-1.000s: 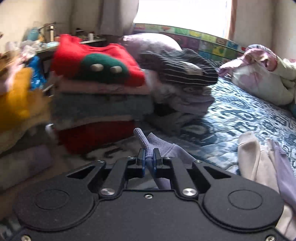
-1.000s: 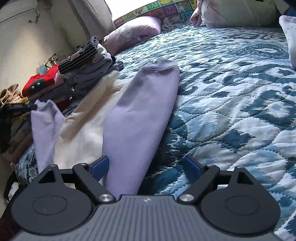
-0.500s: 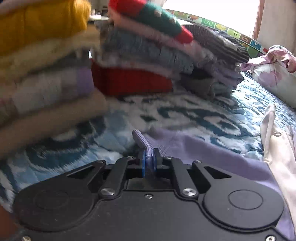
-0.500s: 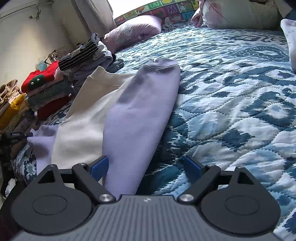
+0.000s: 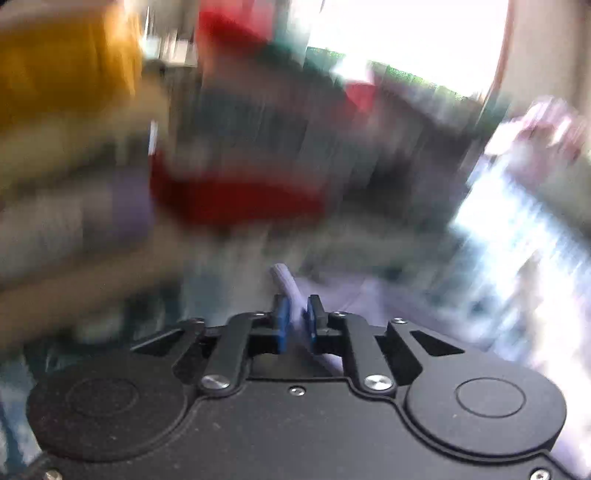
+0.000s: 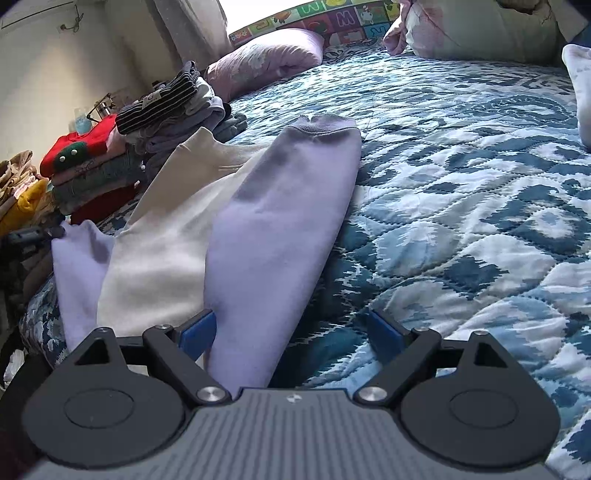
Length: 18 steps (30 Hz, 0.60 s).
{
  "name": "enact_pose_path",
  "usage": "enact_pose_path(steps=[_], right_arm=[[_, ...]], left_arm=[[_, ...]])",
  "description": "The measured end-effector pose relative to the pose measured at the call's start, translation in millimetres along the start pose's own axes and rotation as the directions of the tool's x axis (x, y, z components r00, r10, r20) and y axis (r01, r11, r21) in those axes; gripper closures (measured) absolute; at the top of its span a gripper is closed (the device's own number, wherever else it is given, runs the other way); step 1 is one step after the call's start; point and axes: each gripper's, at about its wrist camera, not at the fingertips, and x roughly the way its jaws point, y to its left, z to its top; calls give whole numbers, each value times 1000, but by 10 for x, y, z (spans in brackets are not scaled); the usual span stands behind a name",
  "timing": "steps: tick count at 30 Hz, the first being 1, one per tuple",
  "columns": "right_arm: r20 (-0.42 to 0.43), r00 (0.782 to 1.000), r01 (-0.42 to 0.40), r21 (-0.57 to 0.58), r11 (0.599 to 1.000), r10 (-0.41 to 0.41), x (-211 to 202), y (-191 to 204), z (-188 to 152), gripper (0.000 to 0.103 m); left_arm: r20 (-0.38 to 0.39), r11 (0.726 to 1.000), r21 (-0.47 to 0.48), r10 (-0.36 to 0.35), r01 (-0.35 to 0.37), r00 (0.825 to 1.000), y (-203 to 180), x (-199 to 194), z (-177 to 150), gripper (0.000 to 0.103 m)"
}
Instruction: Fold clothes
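A lilac and cream sweatshirt [image 6: 207,236] lies on the blue patterned quilt [image 6: 461,206]. One lilac sleeve [image 6: 280,229] runs from between the jaws of my right gripper [image 6: 291,328] up the bed. The right gripper is open and the sleeve lies loose between its blue pads. My left gripper [image 5: 297,317] is shut on the cuff of the other lilac sleeve [image 5: 286,286]. The left wrist view is heavily blurred. In the right wrist view the left gripper [image 6: 33,236] shows at the far left, holding that sleeve [image 6: 79,258] near the bed's edge.
Stacks of folded clothes stand at the left of the bed: a red sweater pile [image 6: 88,166], a striped dark pile [image 6: 166,103], a yellow pile [image 6: 18,206]. A pink pillow [image 6: 266,59] and bedding [image 6: 480,33] lie at the head. A white garment [image 6: 580,85] lies at the right.
My left gripper has moved fast with the cuff in it, blurring its view; the sleeve has lifted slightly off the quilt. The right gripper has stayed open and barely moved.
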Motion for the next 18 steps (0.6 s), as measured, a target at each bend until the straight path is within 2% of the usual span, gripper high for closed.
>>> enact_pose_path(steps=[1, 3, 6, 8, 11, 12, 13, 15, 16, 17, 18], right_arm=[[-1, 1000, 1, -3, 1000, -1, 3, 4, -1, 14], [-2, 1000, 1, -6, 1000, -1, 3, 8, -5, 14], [-1, 1000, -1, -6, 1000, 1, 5, 2, -8, 13], [-3, 1000, -5, -11, 1000, 5, 16, 5, -8, 11], [-6, 1000, -5, -27, 1000, 5, 32, 24, -12, 8], [-7, 1000, -3, -33, 999, 3, 35, 32, -13, 8], [-7, 1000, -2, -37, 999, 2, 35, 35, -13, 8], [-11, 1000, -9, -29, 1000, 9, 26, 20, 2, 9], [-14, 1000, -15, -11, 1000, 15, 11, -1, 20, 10], [-17, 1000, -21, 6, 1000, 21, -5, -22, 38, 15], [-16, 999, -37, 42, 998, 38, -44, -70, 67, 25]], left_arm=[[-35, 1000, -11, 17, -17, 999, 21, 52, -24, 85], [-2, 998, -65, -3, 3, 1000, 89, -42, -47, 75], [15, 997, -76, 35, -34, 999, 78, -168, -47, 75], [28, 998, -48, 30, -29, 999, -29, -269, -35, 75], [2, 997, -57, -48, 48, 999, -252, -325, -42, 75], [-11, 995, -65, -81, 80, 997, -332, -335, -47, 72], [-26, 991, -75, -111, 109, 993, -422, -335, -58, 57], [-75, 984, -95, -157, 150, 985, -650, -303, -123, 38], [-98, 980, -102, -179, 169, 979, -767, -295, -171, 38], [-118, 977, -105, -198, 186, 973, -882, -302, -243, 37], [-138, 973, -109, -217, 203, 966, -997, -308, -314, 36]])
